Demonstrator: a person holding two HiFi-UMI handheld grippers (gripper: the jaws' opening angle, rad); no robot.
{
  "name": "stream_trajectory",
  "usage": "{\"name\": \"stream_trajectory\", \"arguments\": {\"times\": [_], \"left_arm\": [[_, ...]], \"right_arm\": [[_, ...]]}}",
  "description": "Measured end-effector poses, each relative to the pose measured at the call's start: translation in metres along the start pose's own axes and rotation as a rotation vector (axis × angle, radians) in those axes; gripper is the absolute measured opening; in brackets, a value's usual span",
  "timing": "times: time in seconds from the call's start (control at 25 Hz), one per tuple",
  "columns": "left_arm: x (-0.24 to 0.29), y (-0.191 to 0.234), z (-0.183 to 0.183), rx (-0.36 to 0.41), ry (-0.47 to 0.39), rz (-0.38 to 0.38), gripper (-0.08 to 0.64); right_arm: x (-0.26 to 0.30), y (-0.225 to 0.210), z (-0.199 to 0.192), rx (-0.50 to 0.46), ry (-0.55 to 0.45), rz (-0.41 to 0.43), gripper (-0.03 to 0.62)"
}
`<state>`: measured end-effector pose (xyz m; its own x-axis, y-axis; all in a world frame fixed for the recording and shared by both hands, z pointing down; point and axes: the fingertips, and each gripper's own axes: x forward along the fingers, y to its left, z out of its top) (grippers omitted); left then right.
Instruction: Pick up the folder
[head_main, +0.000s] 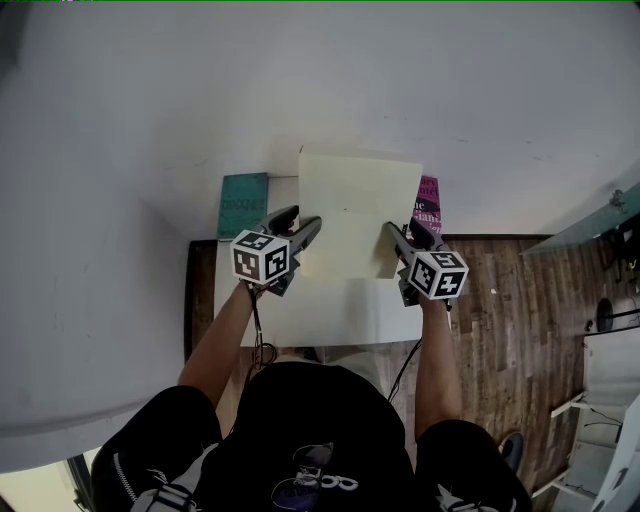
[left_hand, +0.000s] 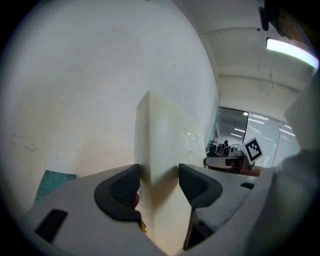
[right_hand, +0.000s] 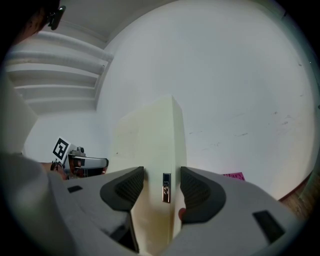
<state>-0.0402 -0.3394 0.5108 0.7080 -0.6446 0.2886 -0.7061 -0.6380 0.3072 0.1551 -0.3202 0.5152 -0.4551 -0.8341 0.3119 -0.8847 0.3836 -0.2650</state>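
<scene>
The folder (head_main: 355, 200) is thick and pale cream, with plain, flat sides. In the right gripper view a small dark metal tab (right_hand: 166, 187) sits on its narrow edge. The folder (left_hand: 165, 150) stands up tall, above the white desk (head_main: 330, 315), near the white wall. I cannot tell if its bottom touches the desk.

The folder is between the two claws. The left claw (head_main: 303, 222) is on its left side and the right claw (head_main: 405, 228) is on its right side.

In the left gripper view, the left claw (left_hand: 159, 185) is spread wide. The folder's edge fills the gap, and both dark pads press on it. In the right gripper view, the right claw (right_hand: 161, 187) is spread wide too, and its pads squeeze the folder (right_hand: 150, 145) from both sides. So each claw grips the folder.

A teal book (head_main: 243, 205) lies on the desk just left of the folder. A pink book (head_main: 428, 200) lies just to its right.
</scene>
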Motion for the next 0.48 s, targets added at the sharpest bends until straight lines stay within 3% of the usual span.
{"name": "stream_trajectory", "arguments": {"times": [0.48], "left_arm": [[-0.0003,-0.0001,0.0011,0.007,0.000,-0.016,0.258]], "right_arm": [[-0.0031,0.0022,0.0000,-0.004,0.001,-0.019,0.241]]}}
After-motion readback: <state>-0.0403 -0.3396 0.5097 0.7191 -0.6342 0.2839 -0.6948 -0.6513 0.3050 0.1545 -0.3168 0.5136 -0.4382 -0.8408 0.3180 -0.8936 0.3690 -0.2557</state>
